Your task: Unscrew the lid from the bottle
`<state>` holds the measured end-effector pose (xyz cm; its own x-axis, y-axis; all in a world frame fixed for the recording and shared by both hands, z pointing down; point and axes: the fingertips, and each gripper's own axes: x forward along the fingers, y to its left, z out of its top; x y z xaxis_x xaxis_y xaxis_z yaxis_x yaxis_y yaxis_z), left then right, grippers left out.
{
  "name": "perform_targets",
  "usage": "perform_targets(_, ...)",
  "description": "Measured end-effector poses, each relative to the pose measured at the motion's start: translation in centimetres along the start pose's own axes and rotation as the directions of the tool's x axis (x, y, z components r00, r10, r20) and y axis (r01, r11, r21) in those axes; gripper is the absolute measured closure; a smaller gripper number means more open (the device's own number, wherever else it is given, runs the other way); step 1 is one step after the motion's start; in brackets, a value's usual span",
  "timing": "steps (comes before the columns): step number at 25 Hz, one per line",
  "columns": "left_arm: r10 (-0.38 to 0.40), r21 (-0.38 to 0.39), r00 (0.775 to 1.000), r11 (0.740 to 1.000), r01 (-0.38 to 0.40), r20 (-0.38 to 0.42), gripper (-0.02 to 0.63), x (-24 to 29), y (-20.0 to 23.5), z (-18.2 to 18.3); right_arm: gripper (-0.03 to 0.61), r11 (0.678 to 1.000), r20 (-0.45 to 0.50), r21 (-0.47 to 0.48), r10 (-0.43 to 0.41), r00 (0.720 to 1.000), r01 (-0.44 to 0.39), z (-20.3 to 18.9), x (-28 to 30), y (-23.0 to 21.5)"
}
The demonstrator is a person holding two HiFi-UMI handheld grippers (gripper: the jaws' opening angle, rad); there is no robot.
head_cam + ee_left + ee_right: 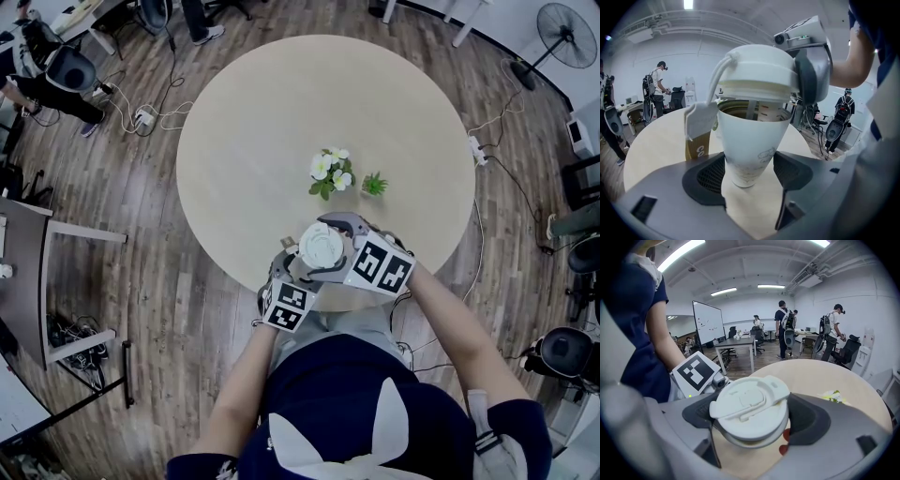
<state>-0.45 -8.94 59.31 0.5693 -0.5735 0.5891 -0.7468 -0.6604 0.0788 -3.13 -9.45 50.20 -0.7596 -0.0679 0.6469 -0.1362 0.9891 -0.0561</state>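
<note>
A white tapered bottle [750, 145] is held above the near edge of the round table [281, 122]. My left gripper [749, 173] is shut on the bottle's lower body. The white lid [757, 70] sits slightly above the bottle's mouth, and the brown inside shows in the gap under it. A strap runs down from the lid to a hanging tag [699, 121]. My right gripper [750, 420] is shut on the lid [747, 406] from the side. In the head view the lid [322, 247] shows between the two marker cubes.
A small bunch of white flowers [330, 172] and a little green plant [374, 184] stand near the table's middle. Desks, chairs and cables ring the table on the wooden floor. Several people stand in the room's background.
</note>
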Motion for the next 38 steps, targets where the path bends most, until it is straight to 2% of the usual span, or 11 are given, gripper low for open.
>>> perform_targets(11, 0.002, -0.001, 1.000, 1.000, -0.002, -0.005, 0.287, 0.2, 0.0, -0.2, 0.121, 0.997, 0.066, 0.058, -0.054, 0.996, 0.051, 0.8, -1.5, -0.1)
perform_targets(25, 0.002, -0.002, 1.000, 1.000, -0.002, -0.003, 0.287, 0.1, 0.0, -0.1, 0.121, 0.976, 0.123, 0.165, -0.161, 0.979, 0.140, 1.2, -2.4, -0.8)
perform_targets(31, 0.000, -0.003, 1.000, 1.000, 0.000, -0.005, 0.287, 0.2, 0.1, -0.1, 0.120, 0.960, 0.157, 0.235, -0.191, 0.969, 0.151, 1.3, -3.2, -1.3)
perform_targets(38, -0.002, -0.004, 1.000, 1.000, 0.002, -0.007, 0.287, 0.3, 0.1, -0.3, 0.121, 0.925, 0.193, 0.350, -0.223, 0.955, 0.145, 1.2, -4.1, -2.1)
